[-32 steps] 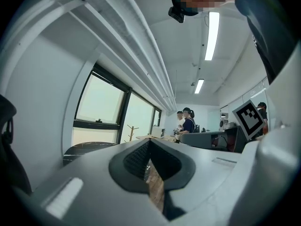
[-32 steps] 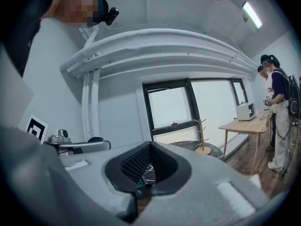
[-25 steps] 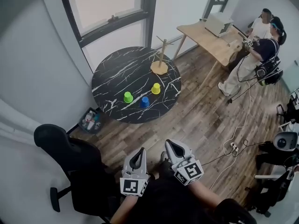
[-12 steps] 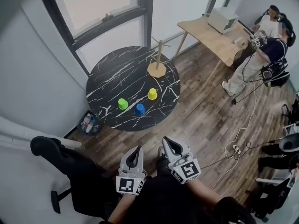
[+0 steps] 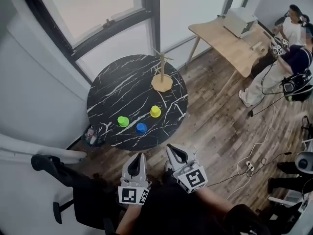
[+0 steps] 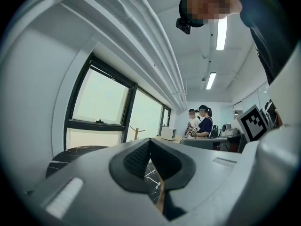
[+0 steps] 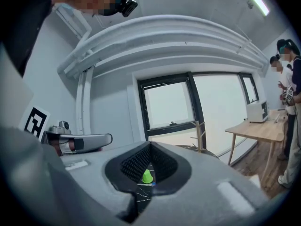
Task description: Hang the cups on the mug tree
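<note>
On a round black marble table (image 5: 110,89) lie three upside-down cups: green (image 5: 123,122), blue (image 5: 141,128) and yellow (image 5: 155,111). The wooden mug tree (image 5: 161,71) stands at the table's far right side with bare pegs. My left gripper (image 5: 138,156) and right gripper (image 5: 170,149) hover side by side short of the table's near edge, both shut and empty. In the left gripper view the shut jaws (image 6: 150,142) point level past the mug tree (image 6: 137,133). The right gripper (image 7: 150,147) looks at the green cup (image 7: 147,176) and the mug tree (image 7: 199,135).
A black office chair (image 5: 58,173) stands at my left. A small bin (image 5: 92,135) sits by the table's left foot. A wooden desk (image 5: 227,35) and two people (image 5: 288,58) are at the far right. Cables (image 5: 249,155) run over the wooden floor.
Both shut grippers have come forward toward the round table, which now lies nearer in the head view. The cups and the mug tree have not moved on the tabletop.
</note>
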Tool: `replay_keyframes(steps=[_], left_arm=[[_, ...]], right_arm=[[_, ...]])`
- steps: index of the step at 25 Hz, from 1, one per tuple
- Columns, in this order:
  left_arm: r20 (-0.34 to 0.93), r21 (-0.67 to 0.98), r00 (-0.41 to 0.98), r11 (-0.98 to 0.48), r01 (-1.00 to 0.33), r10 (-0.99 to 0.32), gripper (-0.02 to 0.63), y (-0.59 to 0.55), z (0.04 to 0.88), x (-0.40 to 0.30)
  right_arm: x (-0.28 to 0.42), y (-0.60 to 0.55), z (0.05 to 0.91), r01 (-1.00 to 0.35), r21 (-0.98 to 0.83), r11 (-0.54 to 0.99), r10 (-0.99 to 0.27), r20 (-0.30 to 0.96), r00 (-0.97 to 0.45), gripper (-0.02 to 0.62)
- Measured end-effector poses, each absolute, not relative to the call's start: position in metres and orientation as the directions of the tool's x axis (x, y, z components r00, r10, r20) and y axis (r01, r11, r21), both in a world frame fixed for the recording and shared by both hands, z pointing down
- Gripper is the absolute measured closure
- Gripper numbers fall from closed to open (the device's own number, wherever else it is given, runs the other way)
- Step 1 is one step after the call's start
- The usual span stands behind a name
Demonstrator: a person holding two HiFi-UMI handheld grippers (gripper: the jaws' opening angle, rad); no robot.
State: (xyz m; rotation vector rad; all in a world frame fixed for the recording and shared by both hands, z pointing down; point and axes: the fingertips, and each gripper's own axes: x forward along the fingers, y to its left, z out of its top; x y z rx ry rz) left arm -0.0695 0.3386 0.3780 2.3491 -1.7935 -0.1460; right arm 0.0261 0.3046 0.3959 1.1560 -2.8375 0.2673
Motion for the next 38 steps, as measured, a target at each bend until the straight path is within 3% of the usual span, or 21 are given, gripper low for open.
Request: replay_keyframes(steps=[7, 16, 32, 38], left_arm=[[0.05, 0.19, 0.239, -0.226, -0.955, -0.97, 0.607, 0.295, 0.382, -0.064], [0.058, 0.181, 0.316, -0.301, -0.936, -0.947, 0.606, 0.236, 0.397, -0.07], [0.13, 0.226, 0.37, -0.335, -0.915, -0.92, 0.606, 0.168, 0.45, -0.098], [0.152, 0.237, 0.367, -0.327, -0.915, -0.918, 0.606, 0.152, 0.467, -0.111]], right_arm=[[0.025, 0.26, 0.41, -0.677, -0.138, 0.723, -0.661, 0.148, -0.736, 0.595], [0.015, 0.209, 0.432, -0.712, -0.13, 0.69, -0.691, 0.173, -0.702, 0.594], [-0.024, 0.14, 0.504, -0.754, -0.159, 0.637, -0.692, 0.313, -0.651, 0.592], [-0.031, 0.128, 0.539, -0.76, -0.155, 0.631, -0.684, 0.351, -0.639, 0.565]])
